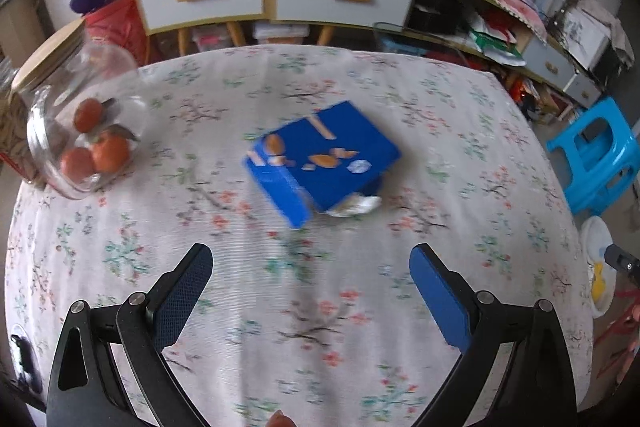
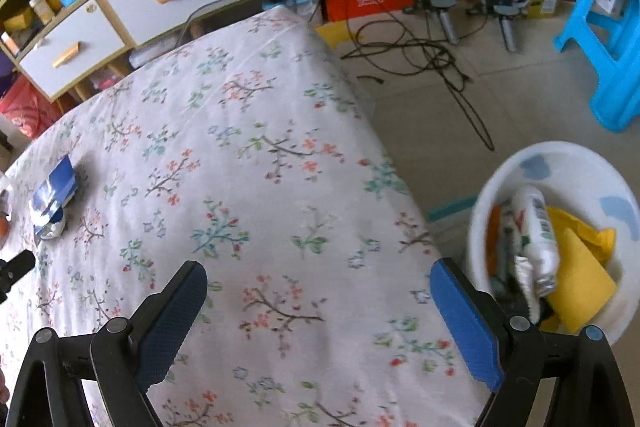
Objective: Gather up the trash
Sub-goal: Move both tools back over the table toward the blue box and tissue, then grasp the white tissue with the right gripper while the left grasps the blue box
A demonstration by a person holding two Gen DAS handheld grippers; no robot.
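1. Closest to us, the left gripper (image 1: 311, 263) hangs over the flowered tablecloth (image 1: 240, 327) with its jaws wide apart and nothing between them. The right gripper (image 2: 318, 281) is just as wide and empty, sitting near the table's right edge.
2. The trash left on the table looks like the blue box (image 1: 322, 163), lying flat mid-table with crumpled foil (image 1: 354, 205) poking out from under its near corner.
3. We'd come down square on the box's narrower sides and pinch firmly, since cardboard caves easily, and try to catch the foil too.
4. The white bin (image 2: 500, 187) sits on the floor beside the table, already holding wrappers.
5. The jar (image 1: 80, 131) of oranges stays put.
6. Writing: box print and bin wrappers are too blurred to read.
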